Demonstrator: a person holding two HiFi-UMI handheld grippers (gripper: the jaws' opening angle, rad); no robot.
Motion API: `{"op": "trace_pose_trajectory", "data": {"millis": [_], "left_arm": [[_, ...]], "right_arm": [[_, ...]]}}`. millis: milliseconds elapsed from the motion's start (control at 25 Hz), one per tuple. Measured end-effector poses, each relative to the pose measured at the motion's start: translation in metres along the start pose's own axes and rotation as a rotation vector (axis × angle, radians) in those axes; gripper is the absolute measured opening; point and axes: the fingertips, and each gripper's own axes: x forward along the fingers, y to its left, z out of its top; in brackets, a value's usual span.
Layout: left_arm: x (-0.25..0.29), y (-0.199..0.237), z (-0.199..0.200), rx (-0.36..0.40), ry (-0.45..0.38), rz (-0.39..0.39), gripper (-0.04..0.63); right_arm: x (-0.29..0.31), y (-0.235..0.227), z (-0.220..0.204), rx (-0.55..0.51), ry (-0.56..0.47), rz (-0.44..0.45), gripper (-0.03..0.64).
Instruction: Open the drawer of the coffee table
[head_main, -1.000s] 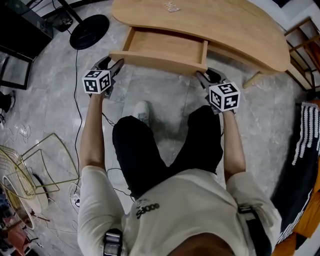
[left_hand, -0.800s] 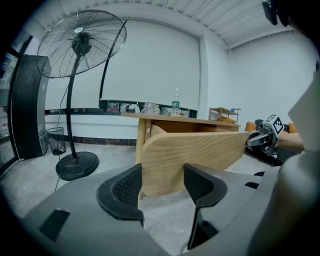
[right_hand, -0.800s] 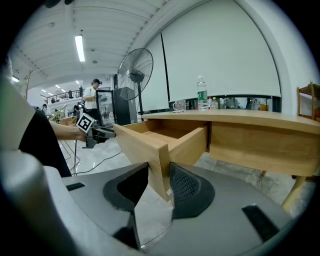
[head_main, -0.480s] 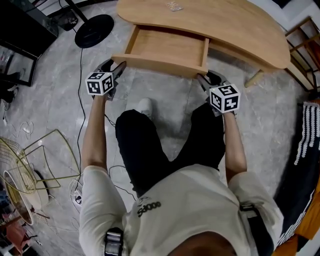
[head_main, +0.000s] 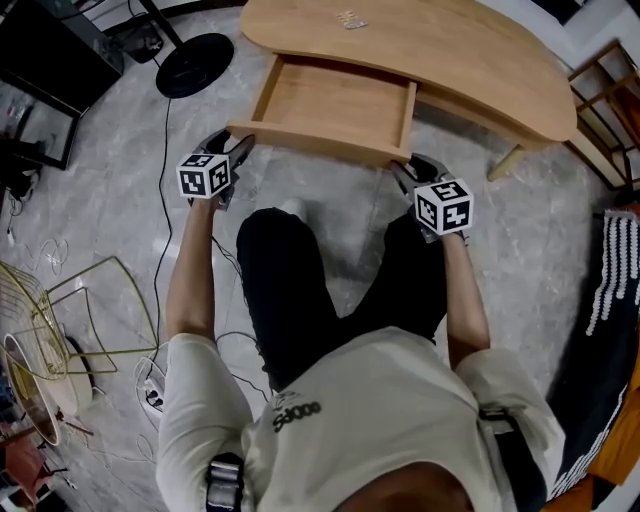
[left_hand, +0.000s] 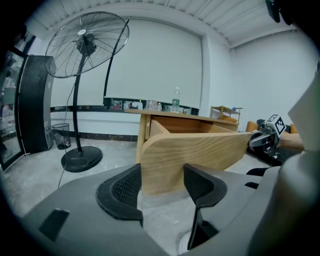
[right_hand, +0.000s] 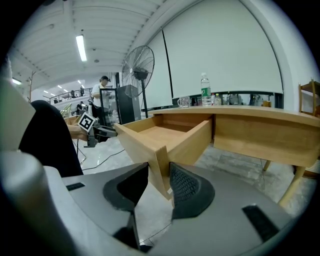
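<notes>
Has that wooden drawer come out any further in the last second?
Yes. The drawer has slid further out from under the tabletop, toward the person; more of its floor shows.

The head camera is looking steeply down onto the pale wooden drawer. Cameras on the left hand-held gripper and right hand-held gripper are facing its front closely, from opposite ends.

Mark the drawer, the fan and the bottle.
Drawer (head_main: 335, 100): head view, on its bare floor.
Fan (left_hand: 86, 44): left gripper view, on its hub.
Bottle (right_hand: 205, 92): right gripper view, on its body.
</notes>
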Motion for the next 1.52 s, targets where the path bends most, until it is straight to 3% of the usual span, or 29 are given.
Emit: {"op": "trace_pose_trajectory", "data": {"millis": [480,720,960,1120,1280,1360,1520], "left_arm": [[0.015,0.001,-0.032,-0.032,0.082,0.021,0.267],[0.017,0.002,-0.034,-0.037,0.070,0.027,0.267],[0.015,-0.002,-0.037,-0.090,0.039,-0.009,0.292],[0.003,-0.005,-0.032,-0.072,0.017,-0.026,0.301],[-0.019,0.004,-0.019,-0.063,-0.040,-0.023,0.302],[-0.031,0.012,-0.006,-0.066,-0.082,-0.013,0.302],[-0.050,0.028,0.029,-0.057,-0.188,0.042,0.253]], "right_arm": [[0.014,-0.002,-0.029,0.000,0.071,0.020,0.137],[0.015,-0.002,-0.031,0.010,0.059,0.032,0.142],[0.007,-0.009,-0.031,0.066,0.046,0.165,0.161],[-0.013,-0.020,-0.022,0.025,0.039,0.220,0.206],[-0.039,-0.035,0.005,0.063,-0.061,0.264,0.200],[-0.050,-0.049,0.025,0.051,-0.109,0.236,0.168],[-0.058,-0.088,0.058,-0.013,-0.137,0.066,0.068]]}}
